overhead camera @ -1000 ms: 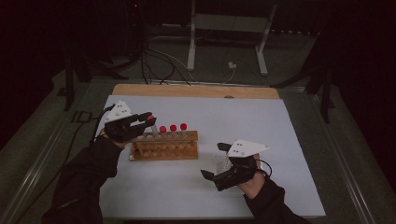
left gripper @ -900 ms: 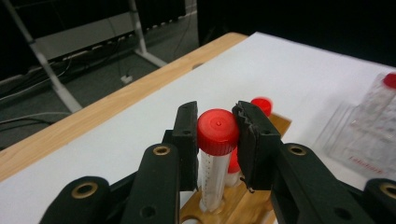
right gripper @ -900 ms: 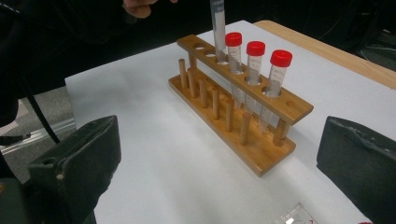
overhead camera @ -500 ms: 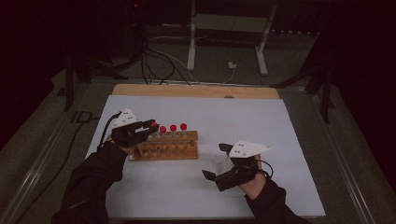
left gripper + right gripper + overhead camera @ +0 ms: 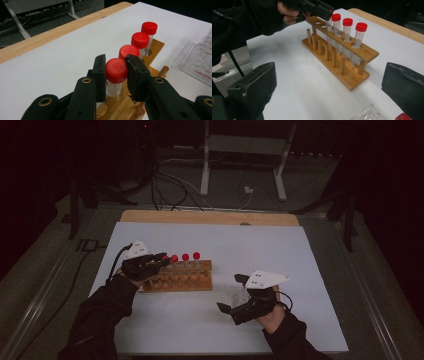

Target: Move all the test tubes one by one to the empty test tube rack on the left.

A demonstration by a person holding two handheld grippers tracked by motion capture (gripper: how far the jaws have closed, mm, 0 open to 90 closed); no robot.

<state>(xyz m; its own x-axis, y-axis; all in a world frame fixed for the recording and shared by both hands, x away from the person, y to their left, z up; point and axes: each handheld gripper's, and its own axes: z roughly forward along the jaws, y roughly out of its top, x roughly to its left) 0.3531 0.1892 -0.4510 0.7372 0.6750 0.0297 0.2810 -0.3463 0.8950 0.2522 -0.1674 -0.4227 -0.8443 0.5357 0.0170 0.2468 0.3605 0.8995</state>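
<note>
Your left gripper (image 5: 116, 75) clamps the nearest red-capped tube (image 5: 116, 71), seated in the wooden rack (image 5: 125, 106) beneath it. Right of it, the clear box (image 5: 200, 60) reads "Labsha…". Your right gripper (image 5: 329, 95) stands apart.

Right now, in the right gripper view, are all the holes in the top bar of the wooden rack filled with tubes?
No, the wooden rack shows empty holes beside its red-capped tubes.
</note>
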